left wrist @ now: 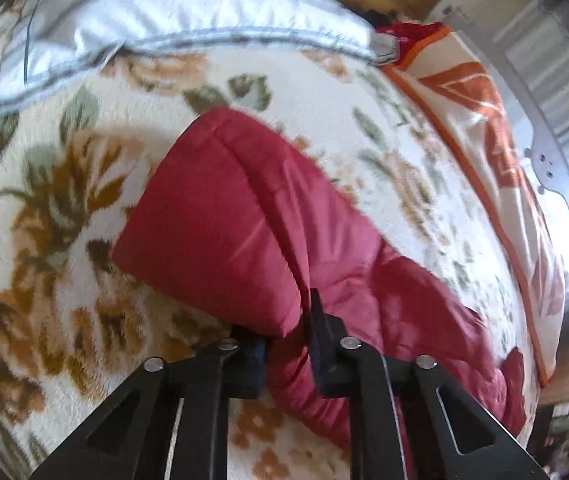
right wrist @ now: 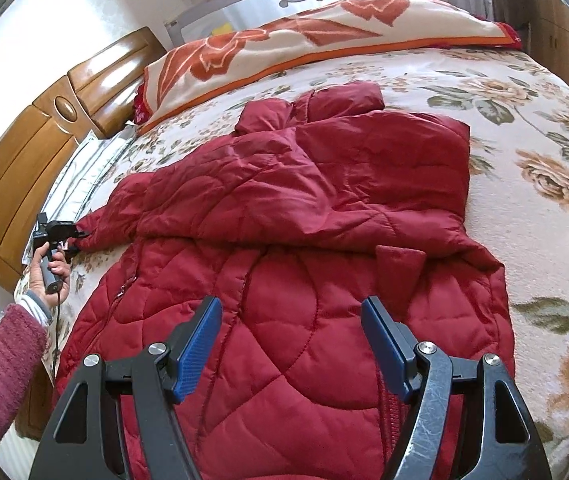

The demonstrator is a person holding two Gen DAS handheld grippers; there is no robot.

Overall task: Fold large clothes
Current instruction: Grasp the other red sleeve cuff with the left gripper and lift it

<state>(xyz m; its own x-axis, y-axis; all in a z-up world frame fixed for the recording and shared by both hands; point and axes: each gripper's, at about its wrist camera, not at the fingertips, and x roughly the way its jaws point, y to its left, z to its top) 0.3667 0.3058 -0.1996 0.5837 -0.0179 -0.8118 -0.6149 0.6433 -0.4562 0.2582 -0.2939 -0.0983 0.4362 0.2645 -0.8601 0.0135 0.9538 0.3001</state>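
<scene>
Left gripper (left wrist: 288, 320) pinching sleeve cuff (left wrist: 220, 216) of quilted dark-red puffer jacket (right wrist: 284, 280) spread across floral fleece bedspread (right wrist: 544, 140), right gripper (right wrist: 288, 320) hovering agape above hem; best lifted clear, drawn straight inward over body, laid flat.

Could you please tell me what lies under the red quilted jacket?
The red quilted jacket lies spread on a cream floral fleece blanket. Around its edges only that blanket shows; whatever sits directly beneath the jacket is covered.
</scene>
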